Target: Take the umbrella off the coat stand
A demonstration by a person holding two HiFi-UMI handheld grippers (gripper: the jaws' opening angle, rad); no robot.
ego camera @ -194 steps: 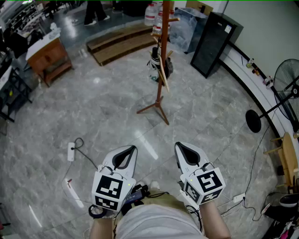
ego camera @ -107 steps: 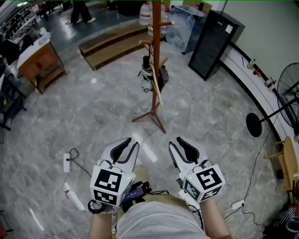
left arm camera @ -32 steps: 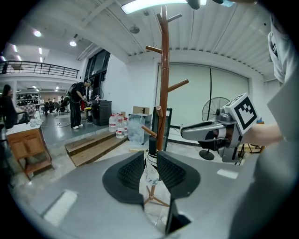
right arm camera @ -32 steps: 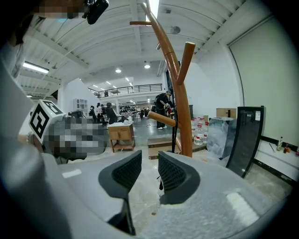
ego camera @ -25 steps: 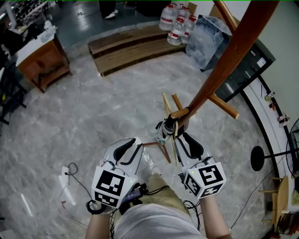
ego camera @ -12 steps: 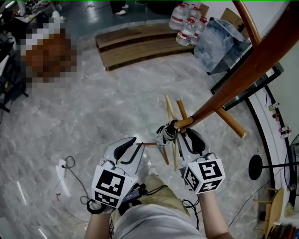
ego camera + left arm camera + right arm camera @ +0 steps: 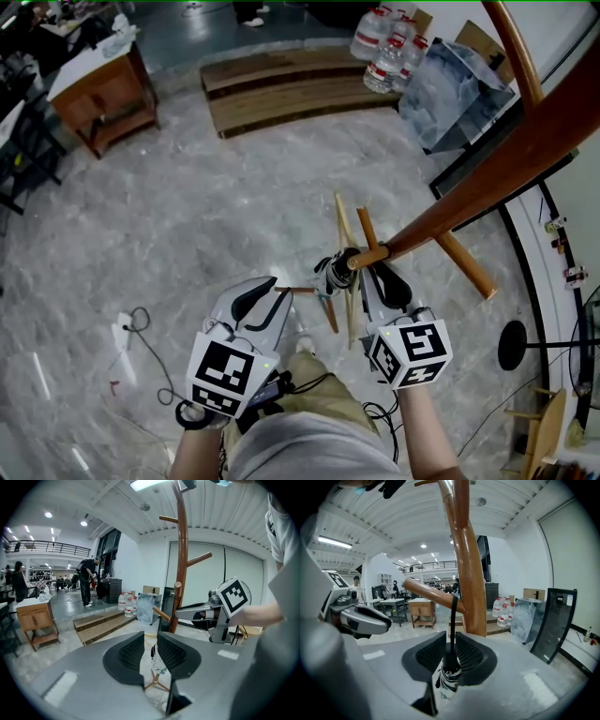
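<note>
The right tongs (image 7: 450, 638), jaws just closing, pinch the umbrella (image 7: 449, 673), which hangs by its strap (image 7: 453, 616) from a peg of the coat stand (image 7: 471, 597). The left tongs (image 7: 150, 641) are slightly spread and empty. Hazard: a straight pull may snag the strap and tip the stand.

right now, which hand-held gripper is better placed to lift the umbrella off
Right. The right hand-held gripper has the umbrella, hanging from the peg, between jaws that have just been closing; the left hand-held gripper is open, aside.
</note>
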